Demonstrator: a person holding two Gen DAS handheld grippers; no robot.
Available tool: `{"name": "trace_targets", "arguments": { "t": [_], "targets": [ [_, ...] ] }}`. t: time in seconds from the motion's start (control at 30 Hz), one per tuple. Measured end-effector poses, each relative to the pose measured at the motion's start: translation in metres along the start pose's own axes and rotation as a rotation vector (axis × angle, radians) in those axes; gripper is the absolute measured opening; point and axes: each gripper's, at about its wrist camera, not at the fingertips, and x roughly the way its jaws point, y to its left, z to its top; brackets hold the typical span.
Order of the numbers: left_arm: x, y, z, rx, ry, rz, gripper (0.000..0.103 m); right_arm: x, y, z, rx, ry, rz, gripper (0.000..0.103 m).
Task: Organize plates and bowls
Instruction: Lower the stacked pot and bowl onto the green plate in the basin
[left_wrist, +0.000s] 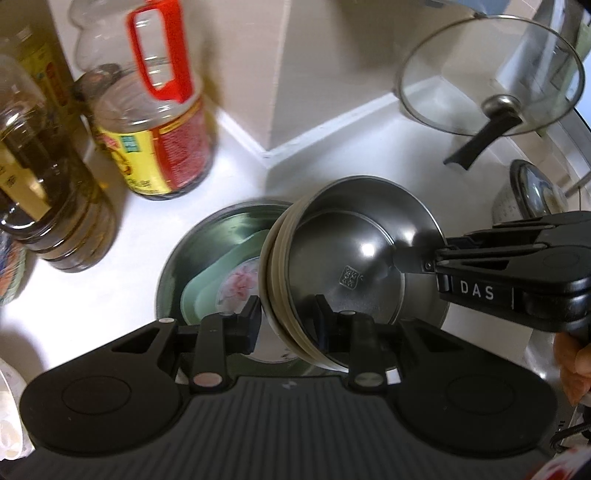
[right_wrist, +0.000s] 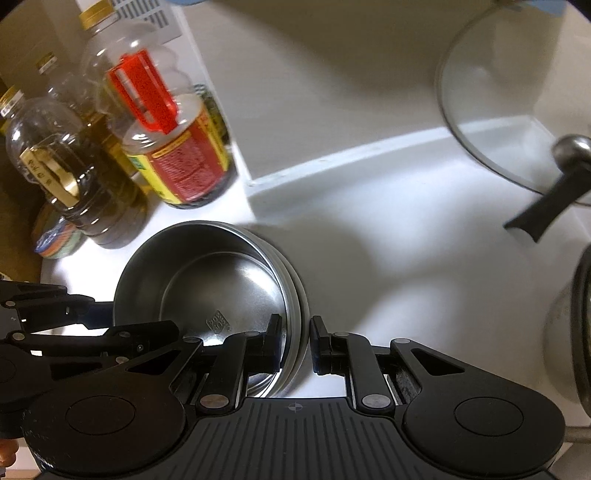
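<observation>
Two grippers: both carry one stack of steel bowls (left_wrist: 343, 258) by opposite rims, above the table (left_wrist: 110, 295).
Left gripper (left_wrist: 286, 321): jaws narrow, clamped across the near rim.
Right gripper (right_wrist: 293, 345): jaws nearly closed on the far rim, seen side-on from the left view.
Target, my guess: the large steel basin (left_wrist: 192, 254) holding a green floral dish (left_wrist: 221, 273), just beside and below the stack.
Advice: keep both hands level, lower together, release only once seated.
Risk: oil bottles (left_wrist: 147, 122) stand near.
</observation>
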Motion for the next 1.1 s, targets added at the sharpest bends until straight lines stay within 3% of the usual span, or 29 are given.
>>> {"name": "trace_targets", "arguments": {
  "t": [0.33,1.1],
  "targets": [
    [0.001,0.024,-0.001,-0.038,0.005,0.014,0.026,0.014,0.020,0.009,-0.041,0.019,0.015,0.016],
    [0.025,0.040,-0.008,-0.076,0.054,0.015,0.026,0.044,0.029,0.011,-0.067,0.080,0.015,0.016]
  ]
}}
